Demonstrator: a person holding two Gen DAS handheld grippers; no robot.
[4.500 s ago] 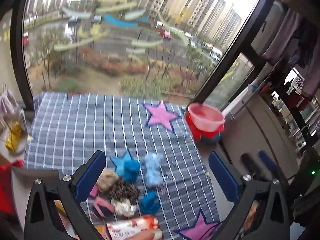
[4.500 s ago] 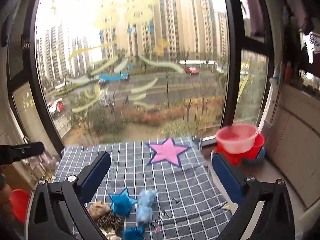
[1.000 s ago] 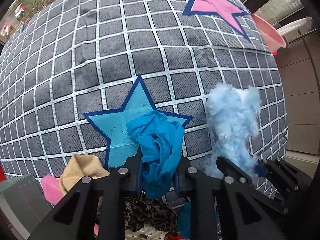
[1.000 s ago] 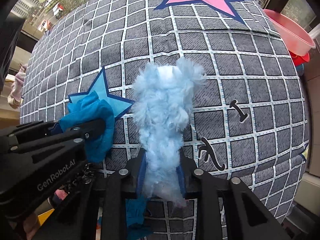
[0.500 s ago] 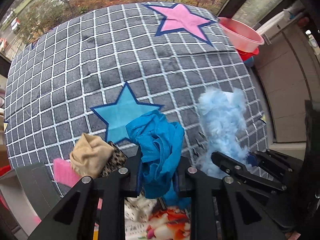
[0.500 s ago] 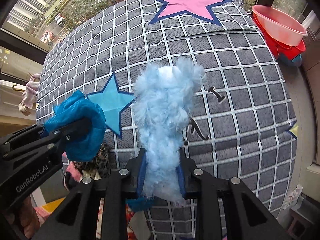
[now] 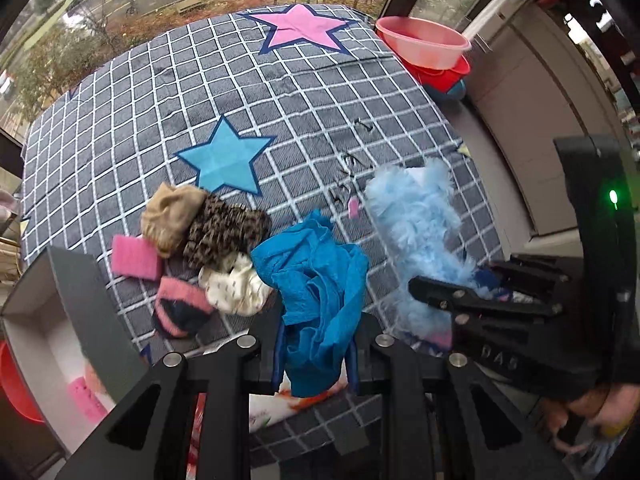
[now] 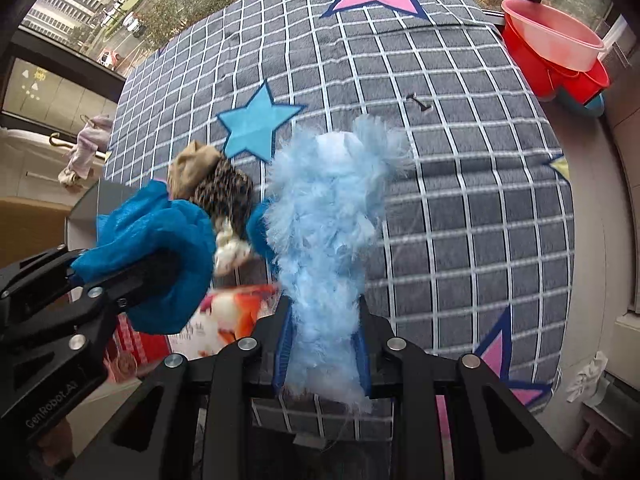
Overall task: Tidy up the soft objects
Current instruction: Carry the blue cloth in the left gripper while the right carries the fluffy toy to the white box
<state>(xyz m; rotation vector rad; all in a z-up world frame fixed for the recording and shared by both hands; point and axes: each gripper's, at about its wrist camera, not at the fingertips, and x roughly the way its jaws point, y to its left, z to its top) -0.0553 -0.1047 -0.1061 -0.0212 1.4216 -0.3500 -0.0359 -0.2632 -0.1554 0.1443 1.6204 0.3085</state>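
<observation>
My left gripper [image 7: 314, 354] is shut on a crumpled bright blue cloth [image 7: 316, 280], held above the checked blanket [image 7: 168, 92]. My right gripper [image 8: 322, 354] is shut on a fluffy light blue piece [image 8: 324, 216], also lifted off the blanket. Each gripper shows in the other's view: the right gripper [image 7: 448, 292] with the fluffy light blue piece [image 7: 412, 216], the left gripper [image 8: 76, 276] with the blue cloth [image 8: 152, 240]. On the blanket lies a pile of soft things: a tan one [image 7: 172, 212], a leopard-print one [image 7: 224, 232], a white one [image 7: 236, 284], a pink-and-navy one [image 7: 180, 308], and a pink sponge [image 7: 134, 262].
An open grey box [image 7: 48, 320] with a white inside stands at the lower left. Stacked pink and red basins [image 7: 428, 48] sit beyond the blanket's far right corner. A printed snack packet [image 8: 228, 316] lies near the blanket's near edge. A window runs along the far side.
Both grippers have risen and drawn back from the blanket with their pieces still gripped. The blue star patch, the pile and the grey box have come into fuller view.
</observation>
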